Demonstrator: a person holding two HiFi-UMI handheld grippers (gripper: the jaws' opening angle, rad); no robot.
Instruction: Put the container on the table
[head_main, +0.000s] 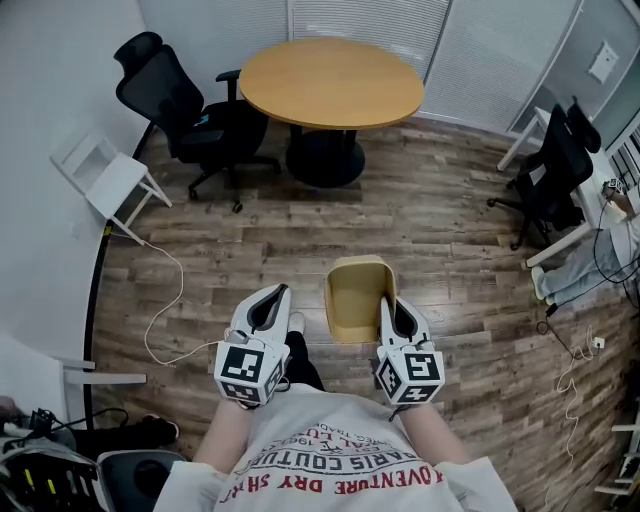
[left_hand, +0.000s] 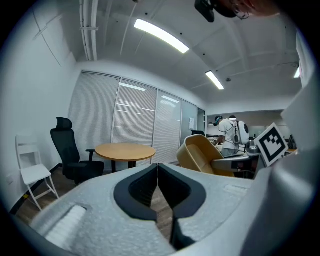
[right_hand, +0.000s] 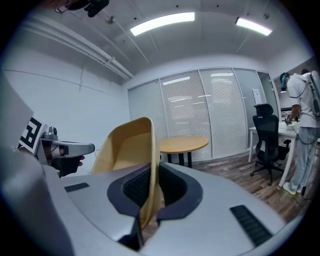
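Right gripper (head_main: 388, 300) was clamped on the right wall of the container (head_main: 354, 288), with the thin rim pinched between its pads. The tan container hung tilted in the air over the wood floor (head_main: 430, 225), close in front of the person. Left gripper (head_main: 284, 292) had its jaws pressed together on nothing, just left of the container and apart from it. Round table (head_main: 330, 82) was well ahead, with open floor between. Black office chair (head_main: 185, 110) sat at the table's left edge, and a white chair (head_main: 108, 180) stood by the left wall. A cable (head_main: 165, 300) lay on the floor at left.
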